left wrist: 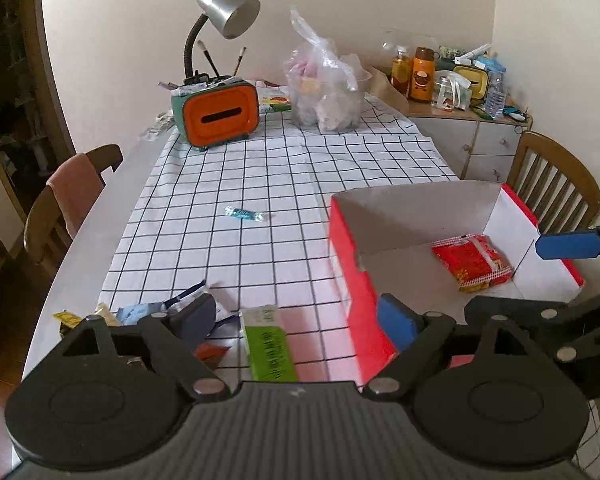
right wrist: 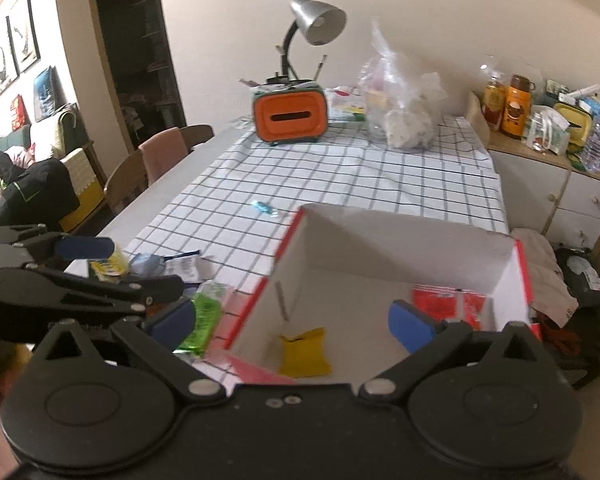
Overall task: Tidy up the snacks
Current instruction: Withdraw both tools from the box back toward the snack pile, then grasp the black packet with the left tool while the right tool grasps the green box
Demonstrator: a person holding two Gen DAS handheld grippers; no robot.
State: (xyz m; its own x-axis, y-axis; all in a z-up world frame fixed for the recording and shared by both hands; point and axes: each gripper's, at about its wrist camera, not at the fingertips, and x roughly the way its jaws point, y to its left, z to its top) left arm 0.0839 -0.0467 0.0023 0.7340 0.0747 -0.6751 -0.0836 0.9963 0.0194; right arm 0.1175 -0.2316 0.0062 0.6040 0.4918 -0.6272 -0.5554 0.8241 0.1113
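A red cardboard box (left wrist: 342,248) with a white inside sits open on a table covered by a white cloth with a black grid (left wrist: 260,184); every place below is given from this box.

Inside the box, a red snack packet (left wrist: 472,260) lies flat on the floor near its far right corner. The right wrist view also shows a small yellow packet (right wrist: 304,352) on the box floor near the front edge.

The left gripper (left wrist: 300,320) hangs just outside the box's left wall with its jaws spread apart and nothing between them. One blue pad (left wrist: 398,322) lies against the box's near left corner. A green snack pack (left wrist: 268,344) lies on the cloth beside the left wall, between the left gripper's fingers but not touched by them. Farther left of the box, a small heap of loose wrappers (left wrist: 168,312) lies on the cloth.

The right gripper (right wrist: 292,324) hangs over the box's front edge, jaws wide apart and empty, with the yellow packet just below and between its fingers.

A blue-wrapped candy (left wrist: 244,214) lies alone on the cloth, well apart from the box's far left corner. Beyond the box stand an orange tissue holder (left wrist: 220,114), a silver desk lamp (left wrist: 228,12) and a clear plastic bag (left wrist: 324,88).
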